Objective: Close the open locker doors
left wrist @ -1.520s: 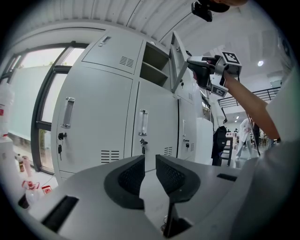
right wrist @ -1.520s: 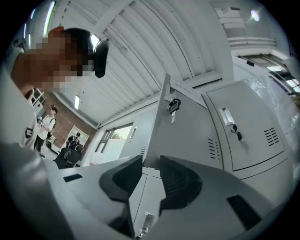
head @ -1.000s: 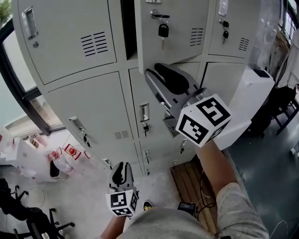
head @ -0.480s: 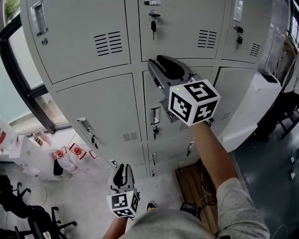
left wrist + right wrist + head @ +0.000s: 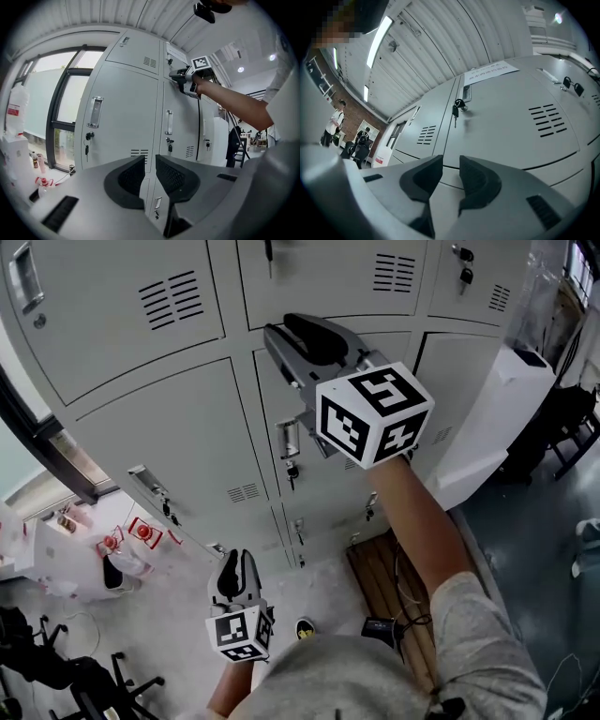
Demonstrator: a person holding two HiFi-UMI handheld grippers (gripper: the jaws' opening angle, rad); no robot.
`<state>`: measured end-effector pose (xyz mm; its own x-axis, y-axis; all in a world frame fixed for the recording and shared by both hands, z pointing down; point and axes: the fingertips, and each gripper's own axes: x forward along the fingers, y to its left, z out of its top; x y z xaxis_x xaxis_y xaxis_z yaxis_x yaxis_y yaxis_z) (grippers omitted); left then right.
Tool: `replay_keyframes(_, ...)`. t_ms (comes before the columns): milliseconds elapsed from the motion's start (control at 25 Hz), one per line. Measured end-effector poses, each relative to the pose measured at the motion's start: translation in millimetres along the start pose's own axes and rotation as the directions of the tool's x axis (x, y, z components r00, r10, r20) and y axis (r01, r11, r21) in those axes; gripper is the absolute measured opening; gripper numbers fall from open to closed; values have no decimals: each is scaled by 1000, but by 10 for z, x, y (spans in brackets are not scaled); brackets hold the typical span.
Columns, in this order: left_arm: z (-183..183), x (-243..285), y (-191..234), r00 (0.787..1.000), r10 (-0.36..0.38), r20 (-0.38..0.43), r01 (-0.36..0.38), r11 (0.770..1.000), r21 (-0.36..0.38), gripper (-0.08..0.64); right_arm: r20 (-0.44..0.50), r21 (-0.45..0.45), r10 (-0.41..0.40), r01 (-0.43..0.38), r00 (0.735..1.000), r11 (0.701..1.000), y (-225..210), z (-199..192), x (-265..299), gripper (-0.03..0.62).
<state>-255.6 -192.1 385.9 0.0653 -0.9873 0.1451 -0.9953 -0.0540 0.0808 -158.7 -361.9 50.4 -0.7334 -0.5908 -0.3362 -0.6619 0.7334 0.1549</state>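
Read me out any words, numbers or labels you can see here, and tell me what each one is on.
No text here is legible.
Paper notice at the top of a locker door: print too small and blurred to read.
Red label on the white bottle: blurred.
Red-and-white packs: too small to read.

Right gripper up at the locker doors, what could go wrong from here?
1. The right gripper points at the lower edge of the locker door, jaws apart and empty; pushing harder could scrape the paint.
2. A key hangs from that door ahead; sliding upward might snag it.
3. Whether the door is latched can't be seen; it may swing open.
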Motion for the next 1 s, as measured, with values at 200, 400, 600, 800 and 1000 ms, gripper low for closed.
replay_keyframes(200,-44,19,-142,999,-37,-20,37,999,12,80,-19,20,-4,4,1000,1000,17,-135,-461,123)
replay_keyframes(400,-58,102,-407,995,-99,-18,100,994,32,80,-128,-106,-44,30,991,994,17,-536,-1284,110)
replay_keyframes(600,-138,-21,-706,989,-143,-38,145,989,41,80,-286,-156,-124,81,950,984,53,-1098,-2211,66)
replay_keyframes(800,-276,-219,-951,985,-162,-60,165,986,37,80,-390,-104,-168,138,905,985,209,-1505,-3086,31)
replay_keyframes(1000,-390,-444,-1169,982,-171,-76,174,984,34,80,-450,-13,-235,257,862,966,352,-1798,-3857,28)
